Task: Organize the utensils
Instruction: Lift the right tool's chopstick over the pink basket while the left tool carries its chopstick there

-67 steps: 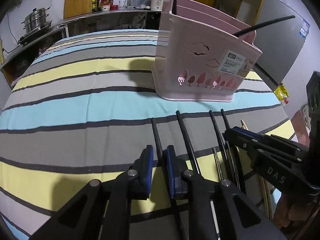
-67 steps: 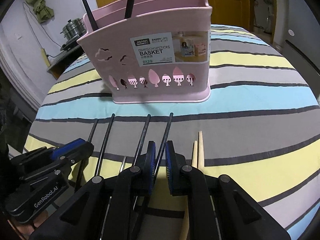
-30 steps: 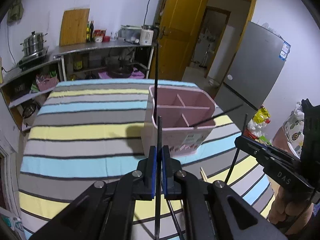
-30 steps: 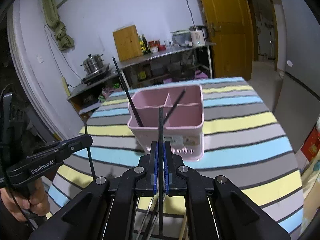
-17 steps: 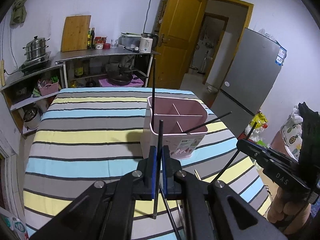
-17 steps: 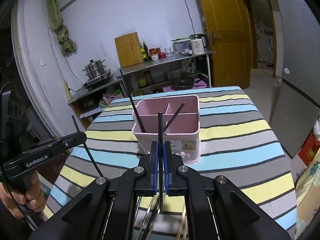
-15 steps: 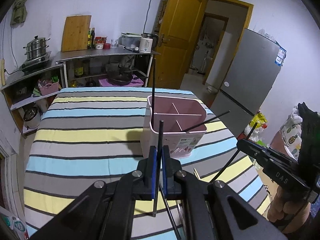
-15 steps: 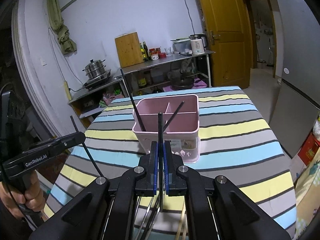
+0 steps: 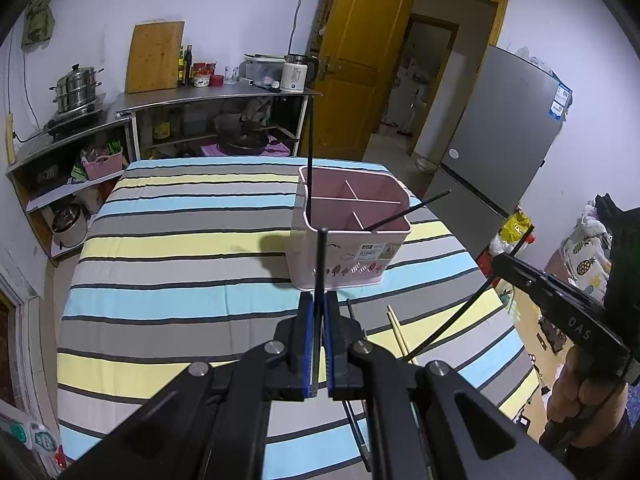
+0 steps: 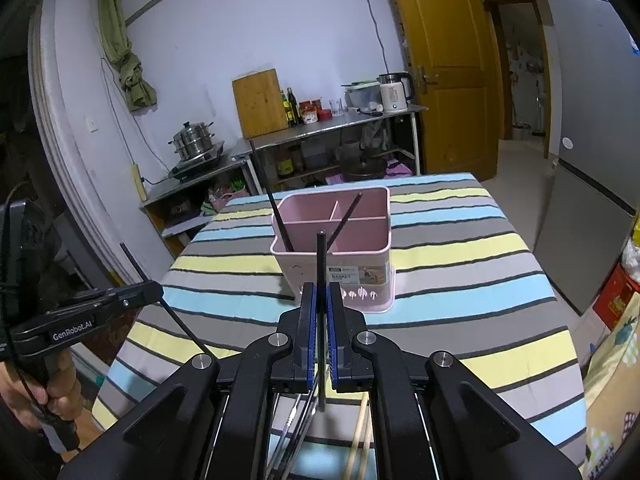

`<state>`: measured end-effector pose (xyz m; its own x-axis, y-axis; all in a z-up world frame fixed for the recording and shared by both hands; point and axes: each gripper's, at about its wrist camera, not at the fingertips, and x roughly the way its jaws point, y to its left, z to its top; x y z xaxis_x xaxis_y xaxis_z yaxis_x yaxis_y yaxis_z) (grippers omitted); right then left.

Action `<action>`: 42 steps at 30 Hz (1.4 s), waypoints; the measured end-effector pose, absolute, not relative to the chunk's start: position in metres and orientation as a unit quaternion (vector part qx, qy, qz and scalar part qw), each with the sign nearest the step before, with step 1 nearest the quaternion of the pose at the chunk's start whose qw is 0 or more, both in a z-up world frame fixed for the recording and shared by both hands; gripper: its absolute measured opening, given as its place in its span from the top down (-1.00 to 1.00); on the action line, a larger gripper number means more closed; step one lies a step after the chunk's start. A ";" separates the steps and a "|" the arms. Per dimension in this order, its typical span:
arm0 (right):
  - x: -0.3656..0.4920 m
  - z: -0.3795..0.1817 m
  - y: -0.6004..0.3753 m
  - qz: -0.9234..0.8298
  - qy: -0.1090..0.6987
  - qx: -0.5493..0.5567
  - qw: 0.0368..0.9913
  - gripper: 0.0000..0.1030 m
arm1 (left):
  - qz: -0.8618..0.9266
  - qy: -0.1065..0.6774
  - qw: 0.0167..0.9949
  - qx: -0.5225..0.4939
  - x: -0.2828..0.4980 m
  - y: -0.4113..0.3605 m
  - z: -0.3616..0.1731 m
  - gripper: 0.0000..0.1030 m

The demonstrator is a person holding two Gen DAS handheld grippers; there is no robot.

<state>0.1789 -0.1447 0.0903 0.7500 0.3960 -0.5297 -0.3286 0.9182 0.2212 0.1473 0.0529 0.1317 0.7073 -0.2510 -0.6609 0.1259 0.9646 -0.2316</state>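
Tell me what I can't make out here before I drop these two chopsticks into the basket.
- Basket compartment floors: hidden by its own walls in both wrist views.
- Loose utensils on the table: covered by the right gripper; count unclear.
- Basket label: too small to read.
- Left gripper's chopstick: lower end hidden.

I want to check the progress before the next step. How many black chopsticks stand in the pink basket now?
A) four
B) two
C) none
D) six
B: two black chopsticks lean inside the pink basket, while the left gripper and the right gripper each hold one more above the table.
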 end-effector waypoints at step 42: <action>0.276 0.150 -0.126 0.189 0.189 0.107 0.958 0.91 | -0.123 0.275 0.944 -0.135 0.260 0.061 0.194 0.90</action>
<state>0.2764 -0.1261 0.1496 0.8565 0.4032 -0.3223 -0.3225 0.9055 0.2760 0.2603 0.0615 0.1945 0.8191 -0.3061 -0.4852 0.1575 0.9332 -0.3229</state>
